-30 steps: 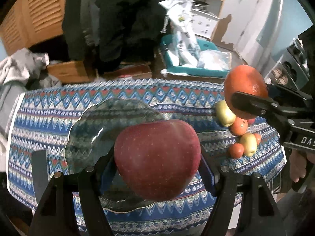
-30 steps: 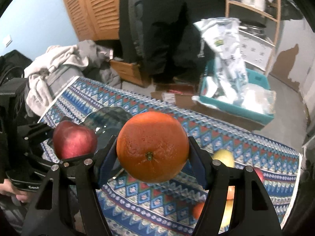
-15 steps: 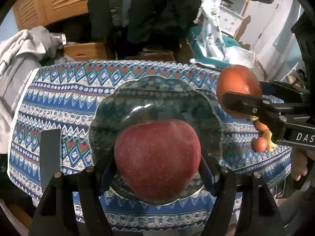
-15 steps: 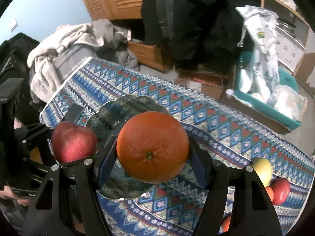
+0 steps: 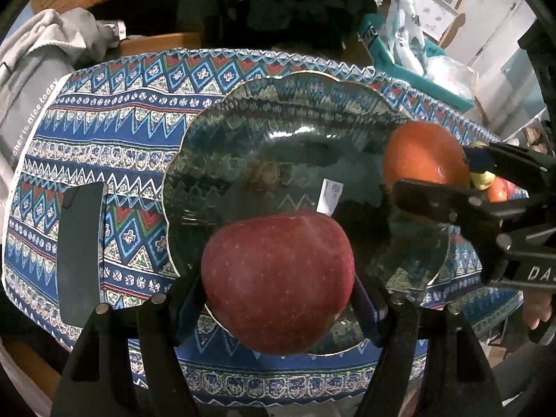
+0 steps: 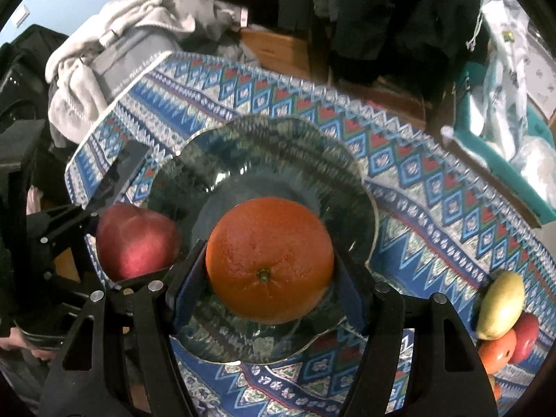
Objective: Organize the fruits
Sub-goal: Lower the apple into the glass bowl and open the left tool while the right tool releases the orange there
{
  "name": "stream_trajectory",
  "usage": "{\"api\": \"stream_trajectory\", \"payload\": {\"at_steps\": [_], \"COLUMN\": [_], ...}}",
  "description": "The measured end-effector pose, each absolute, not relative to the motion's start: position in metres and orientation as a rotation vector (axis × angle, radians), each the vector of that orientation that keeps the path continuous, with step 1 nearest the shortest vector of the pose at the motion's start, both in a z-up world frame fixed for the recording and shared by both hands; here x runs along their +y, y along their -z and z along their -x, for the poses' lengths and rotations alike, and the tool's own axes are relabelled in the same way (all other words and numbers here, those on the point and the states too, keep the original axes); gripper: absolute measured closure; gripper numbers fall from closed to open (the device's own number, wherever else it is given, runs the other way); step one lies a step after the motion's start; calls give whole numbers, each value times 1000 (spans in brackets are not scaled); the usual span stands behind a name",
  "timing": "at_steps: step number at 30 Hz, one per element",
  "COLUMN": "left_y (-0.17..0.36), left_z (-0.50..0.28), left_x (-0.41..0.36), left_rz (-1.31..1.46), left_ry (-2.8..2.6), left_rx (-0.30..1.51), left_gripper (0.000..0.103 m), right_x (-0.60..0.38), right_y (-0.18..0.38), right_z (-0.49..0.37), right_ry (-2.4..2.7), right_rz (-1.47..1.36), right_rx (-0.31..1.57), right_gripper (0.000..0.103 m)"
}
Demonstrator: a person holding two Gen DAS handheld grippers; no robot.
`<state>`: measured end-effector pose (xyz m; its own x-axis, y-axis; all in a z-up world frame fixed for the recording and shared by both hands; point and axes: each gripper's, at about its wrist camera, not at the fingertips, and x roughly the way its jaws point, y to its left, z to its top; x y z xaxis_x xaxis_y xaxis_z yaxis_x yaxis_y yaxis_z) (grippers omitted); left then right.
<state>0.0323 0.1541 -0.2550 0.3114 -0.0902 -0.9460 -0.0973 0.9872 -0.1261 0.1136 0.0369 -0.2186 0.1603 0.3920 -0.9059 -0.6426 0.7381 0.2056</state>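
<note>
An apple (image 5: 278,283) was clamped between the fingers of the left tool (image 5: 278,299), and an orange (image 6: 269,260) was clamped in the right tool (image 6: 269,278); both fruits were held above the glass plate (image 5: 215,121) on the patterned table (image 5: 114,128), the apple over the near rim and the orange over the bowl of the plate. Neither fruit could be confirmed to be touching the glass. A risk was judged in the release: a fruit let go from above the plate could roll off the scalloped rim, the apple most readily, since it was positioned at the plate's edge. A collision between the two tools was also judged possible, as they were close together over the same plate. A hard drop could chip the glass. More fruits (image 6: 504,316) were grouped at the table's right end, well apart from the plate, and their count was cut off by the frame edge. A dark flat object (image 5: 80,253) beside the plate could not be identified.
</note>
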Motion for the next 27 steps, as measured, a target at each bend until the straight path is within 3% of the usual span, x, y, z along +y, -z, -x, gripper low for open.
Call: {"api": "stream_trajectory", "payload": {"at_steps": [27], "left_y": [291], "left_z": [-35], "left_x": [145], "left_rz": [233], "left_ry": [14], "left_rx": [1375], "left_gripper": [28], "right_x": [38], "right_y": [257], "right_z": [-107], "right_ry": [-744], "right_rz": [295], "right_rx": [1311], "right_gripper": [34]}}
